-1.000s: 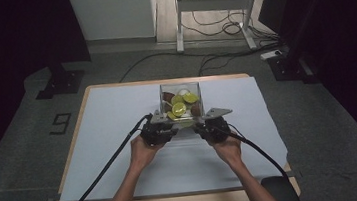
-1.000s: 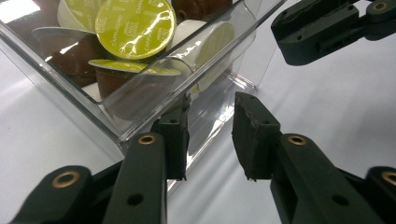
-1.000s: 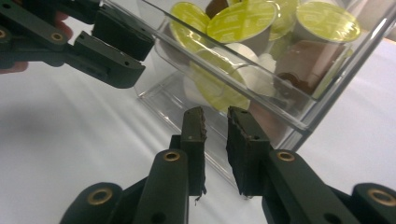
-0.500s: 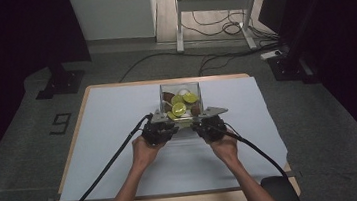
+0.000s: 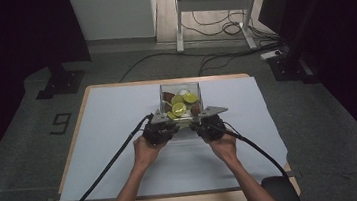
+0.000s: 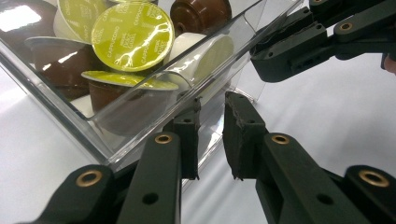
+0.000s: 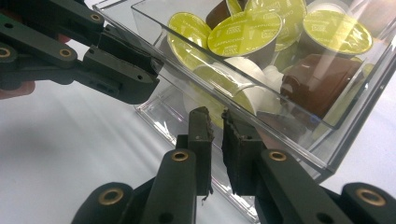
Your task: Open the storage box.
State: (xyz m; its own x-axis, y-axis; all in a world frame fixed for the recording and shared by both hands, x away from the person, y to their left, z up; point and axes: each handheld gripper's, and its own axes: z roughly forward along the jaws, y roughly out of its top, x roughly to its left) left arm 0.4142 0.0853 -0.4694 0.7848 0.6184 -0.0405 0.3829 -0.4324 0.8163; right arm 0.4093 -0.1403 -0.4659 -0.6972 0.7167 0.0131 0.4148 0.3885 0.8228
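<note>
A clear plastic box [image 5: 162, 96] stands mid-table on the white sheet, holding several coffee capsules [image 5: 179, 105], lime-lidded, brown and white. Both grippers grip its near wall. My left gripper [image 5: 168, 122] is at the near left corner. In the left gripper view its jaws [image 6: 211, 135] have just been closing and now pinch the clear wall [image 6: 51, 109]. My right gripper [image 5: 196, 120] grips the near right corner, and its jaws [image 7: 215, 140] are shut on the box wall [image 7: 156, 109]. In both gripper views the box looks tilted. Each gripper view shows the other gripper [image 6: 289, 56] [image 7: 119, 70] close by.
A white sheet [image 5: 117, 112] covers the wooden table [image 5: 79, 111]. Black cables trail from both grippers off the near edge. Beyond the table are a desk frame [image 5: 212, 6], floor cables and black stand bases at both sides.
The right gripper has edged slightly left towards the box. The left hand and the box stay where they were.
</note>
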